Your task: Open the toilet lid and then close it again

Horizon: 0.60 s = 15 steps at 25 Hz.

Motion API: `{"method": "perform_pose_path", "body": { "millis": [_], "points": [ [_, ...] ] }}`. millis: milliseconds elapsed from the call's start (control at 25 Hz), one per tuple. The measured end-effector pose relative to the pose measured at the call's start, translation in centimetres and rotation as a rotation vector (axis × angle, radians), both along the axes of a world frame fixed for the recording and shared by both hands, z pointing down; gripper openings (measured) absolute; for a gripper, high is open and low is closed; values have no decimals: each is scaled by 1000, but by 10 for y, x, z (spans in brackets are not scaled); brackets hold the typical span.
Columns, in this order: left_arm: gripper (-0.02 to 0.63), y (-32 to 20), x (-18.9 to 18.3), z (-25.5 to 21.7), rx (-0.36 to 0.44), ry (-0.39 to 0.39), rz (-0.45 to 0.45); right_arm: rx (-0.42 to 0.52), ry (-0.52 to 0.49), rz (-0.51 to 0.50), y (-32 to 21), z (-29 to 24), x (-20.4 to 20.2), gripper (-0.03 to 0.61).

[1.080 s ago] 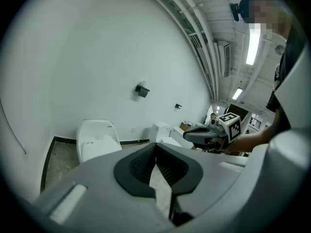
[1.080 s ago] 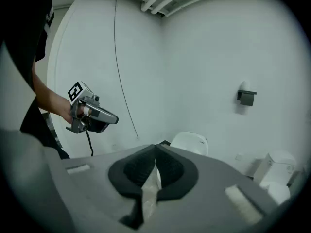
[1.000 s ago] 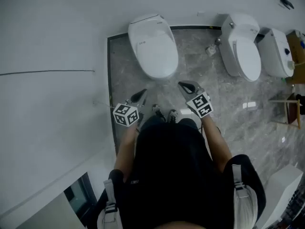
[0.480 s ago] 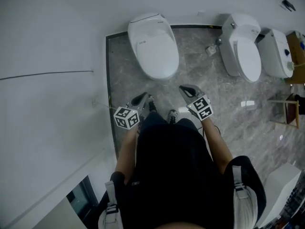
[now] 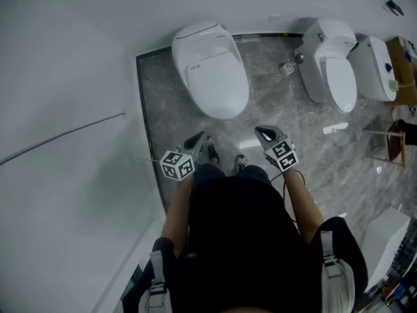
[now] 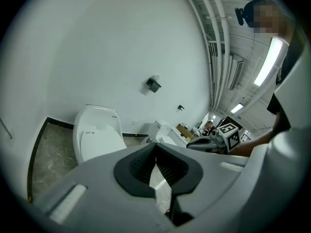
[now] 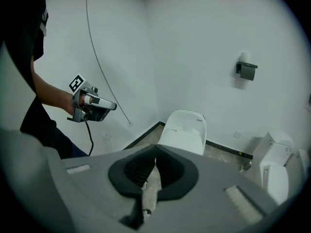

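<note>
- Closing in on step one: the toilet lid (image 5: 212, 70) is down flat on its bowl and neither gripper touches it.
- left gripper (image 5: 195, 138): fingers closed pad to pad, nothing between them.
- right gripper (image 5: 263, 132): same, fingers closed and empty.
- The lid lies ahead of both sets of fingers, well apart from the tips. Its rounded front edge is the nearest part, roughly on the line between the two grippers.
- Both grippers point forward and down, at the floor (image 5: 273, 103) in front of the bowl.
- Next move, my read: go forward and down to the front lip and get a fingertip under it. Closed fingers could hook it; otherwise open one pair and pinch the edge. Then swing the lid up and away from the fingers, towards the wall (image 5: 65, 57). One gripper should do.
- Watch-out: the lid looks like smooth glossy plastic, so a hooked tip may slip. The hinge is at the end farthest from the fingers.
- Surface: grey marble-look tile with a dark border strip (image 5: 146, 109) left of the left fingers; bright reflections on the tile.
- The person's shoes (image 5: 212, 152) are just beside the left fingers.
- Room: plain white wall left of and beyond the fingers, with a thin cable (image 5: 65, 133) across it.
- A small dark wall fixture (image 7: 247, 69) sits above and beyond the lid.
- Two other toilets (image 5: 332, 67) stand right of the right fingers, not in play.
- Clutter at the far right is too small to identify.
</note>
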State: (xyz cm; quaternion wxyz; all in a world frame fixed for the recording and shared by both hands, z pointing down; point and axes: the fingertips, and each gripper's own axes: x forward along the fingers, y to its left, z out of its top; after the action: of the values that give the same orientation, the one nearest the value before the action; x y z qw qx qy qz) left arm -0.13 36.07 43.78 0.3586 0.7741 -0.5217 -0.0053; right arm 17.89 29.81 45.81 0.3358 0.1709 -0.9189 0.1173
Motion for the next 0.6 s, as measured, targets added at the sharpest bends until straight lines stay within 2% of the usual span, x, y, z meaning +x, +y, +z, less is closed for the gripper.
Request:
{"method": "perform_pose_path", "body": {
  "millis": [360,480,600],
  "points": [
    [12,-48,-67,57,-112,19,107,-63,57,73,-37,46,-36,3],
    [12,-67,-79,77,-140,38,104,-128,60,111,-43,75,-40,3],
    [12,-92,-92,100,-152,59,60,-202,63,135,-51,119,-49,3]
  ]
}}
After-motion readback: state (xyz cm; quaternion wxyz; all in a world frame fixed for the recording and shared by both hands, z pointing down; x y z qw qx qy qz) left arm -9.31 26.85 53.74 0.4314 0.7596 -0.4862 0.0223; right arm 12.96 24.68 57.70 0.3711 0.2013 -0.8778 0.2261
